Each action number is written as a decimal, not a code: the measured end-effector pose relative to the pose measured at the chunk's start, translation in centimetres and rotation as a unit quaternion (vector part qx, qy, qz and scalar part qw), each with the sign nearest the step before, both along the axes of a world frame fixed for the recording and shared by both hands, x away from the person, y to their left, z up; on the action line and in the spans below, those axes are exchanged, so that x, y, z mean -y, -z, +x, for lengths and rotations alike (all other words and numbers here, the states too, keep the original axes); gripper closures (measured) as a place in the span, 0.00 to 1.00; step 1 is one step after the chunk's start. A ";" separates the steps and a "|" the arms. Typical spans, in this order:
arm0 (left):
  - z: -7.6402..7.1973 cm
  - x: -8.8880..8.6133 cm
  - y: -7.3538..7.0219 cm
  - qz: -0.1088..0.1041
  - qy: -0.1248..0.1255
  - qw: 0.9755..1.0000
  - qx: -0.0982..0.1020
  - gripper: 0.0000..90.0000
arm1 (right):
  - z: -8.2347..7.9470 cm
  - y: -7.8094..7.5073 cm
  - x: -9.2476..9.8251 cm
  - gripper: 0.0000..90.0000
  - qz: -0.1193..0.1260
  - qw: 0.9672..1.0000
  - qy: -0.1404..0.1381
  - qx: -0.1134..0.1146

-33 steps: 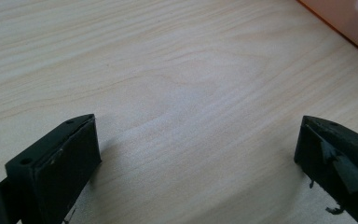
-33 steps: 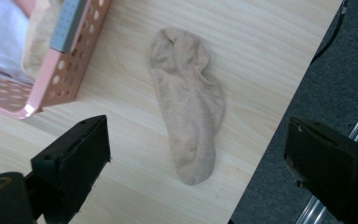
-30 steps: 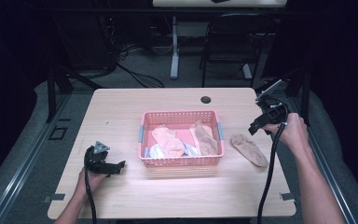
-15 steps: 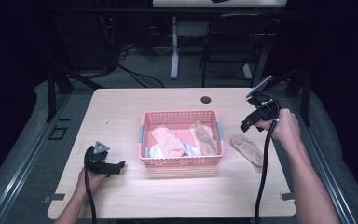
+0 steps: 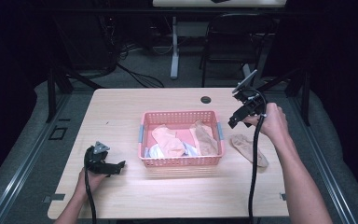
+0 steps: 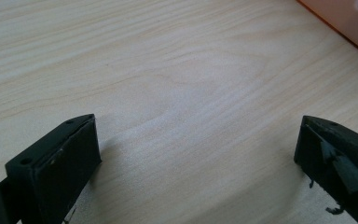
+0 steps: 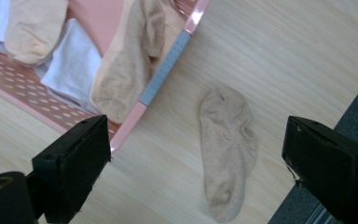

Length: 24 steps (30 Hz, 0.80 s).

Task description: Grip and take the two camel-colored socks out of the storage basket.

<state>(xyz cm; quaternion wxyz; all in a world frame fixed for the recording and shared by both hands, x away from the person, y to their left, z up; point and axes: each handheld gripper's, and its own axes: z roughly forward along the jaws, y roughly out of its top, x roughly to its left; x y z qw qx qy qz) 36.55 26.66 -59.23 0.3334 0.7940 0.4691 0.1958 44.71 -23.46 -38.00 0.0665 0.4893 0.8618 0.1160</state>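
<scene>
A pale wooden table point(image 5: 121, 116) sits in a dark room, seen from above. A small round black grommet point(image 5: 206, 99) is set into the table near its far edge.

A pink mesh basket point(image 5: 182, 161) stands in the middle of the table, with grey handles at its left and right ends. Several socks lie inside it: a peach sock point(image 5: 168, 141) towards the left, a tan sock point(image 5: 205, 140) against the right end, and white socks point(image 5: 156, 151) under them at the near wall. In the right gripper view the tan sock point(image 7: 130, 60) lies along the basket's end wall, beside the grey handle point(image 7: 164, 67).

One loose beige sock point(image 5: 248, 148) lies flat on the table just right of the basket, apart from it. In the right gripper view this sock point(image 7: 227, 144) appears between the two jaws, on the wood below them.

The person's right hand point(image 5: 272, 123) holds the right gripper point(image 5: 235, 120) in the air above the table, beside the basket's far right corner. Its jaws are spread wide and hold nothing. A black cable point(image 5: 252, 172) hangs from it down to the near edge.

The left hand point(image 5: 91, 179) rests at the near left of the table with the left gripper point(image 5: 117, 166), which points towards the basket. In the left gripper view its jaws stand wide apart over bare wood, nothing between them, and a corner of the basket point(image 6: 349, 21) shows at top right.
</scene>
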 end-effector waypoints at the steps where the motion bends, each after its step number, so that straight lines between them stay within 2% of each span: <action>1: 0.0 0.0 0.0 0.000 0.000 1.000 0.000 0.00 | 0.0 -0.1 -0.3 0.08 0.001 1.000 -0.005 0.002; 7: 0.0 0.0 0.0 0.000 0.000 1.000 0.000 0.00 | 0.3 -0.7 -2.5 0.08 0.002 1.000 -0.022 0.011; 13: 0.0 0.0 0.0 0.000 0.000 1.000 0.000 0.00 | 0.6 -0.9 -5.3 0.08 0.003 0.999 -0.052 0.007; 24: 0.0 0.0 0.0 0.000 0.000 1.000 -0.001 0.00 | 1.3 0.5 -8.6 0.08 0.014 0.996 -0.084 0.006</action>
